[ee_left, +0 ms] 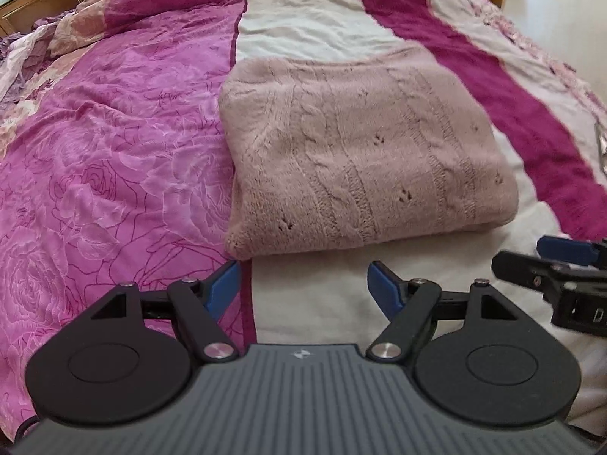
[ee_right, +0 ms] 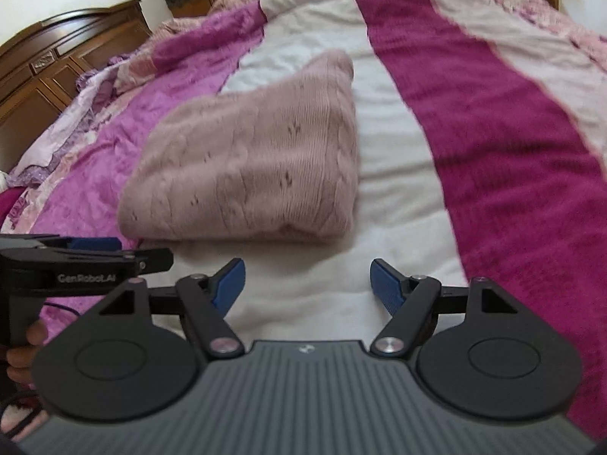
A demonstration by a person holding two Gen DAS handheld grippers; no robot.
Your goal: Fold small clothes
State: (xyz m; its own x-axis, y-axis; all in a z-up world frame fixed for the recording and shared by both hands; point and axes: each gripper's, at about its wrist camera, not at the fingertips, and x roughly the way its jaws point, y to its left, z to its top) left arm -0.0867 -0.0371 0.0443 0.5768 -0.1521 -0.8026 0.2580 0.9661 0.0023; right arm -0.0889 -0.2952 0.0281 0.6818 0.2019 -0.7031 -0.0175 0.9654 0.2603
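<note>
The sweater (ee_left: 364, 151) lies folded into a compact rectangle on the bed (ee_left: 322, 303). It rests on the cream stripe of the quilt (ee_left: 114, 151), with its left edge overlapping the pink rose-print section. A dark magenta stripe runs past the sweater's right side.

Left tool (ee_left: 303, 284): the jaws stand apart with nothing between them. The blue pads (ee_left: 224, 284) sit just short of the sweater's near edge and do not touch it. The left pad is over the seam between the pink section and the cream stripe, near the sweater's near left corner.

Right tool (ee_right: 307, 284): the jaws stand apart with nothing between them. Both pads are over bare cream quilt, near the sweater's near right corner, clear of the knit.

No container is in view.

View differences:
- The left wrist view shows the sweater's top face square-on, with the cable-knit ribs clear. It also shows the right tool at the right edge, beside the sweater's near right corner.
- The right wrist view shows the sweater from the right, at an angle and blurred. It shows the left tool at the left edge, side-on, with a hand (ee_right: 22, 349) on its grip. It also shows a dark wooden headboard (ee_right: 57, 64) to the far left of the sweater.
</note>
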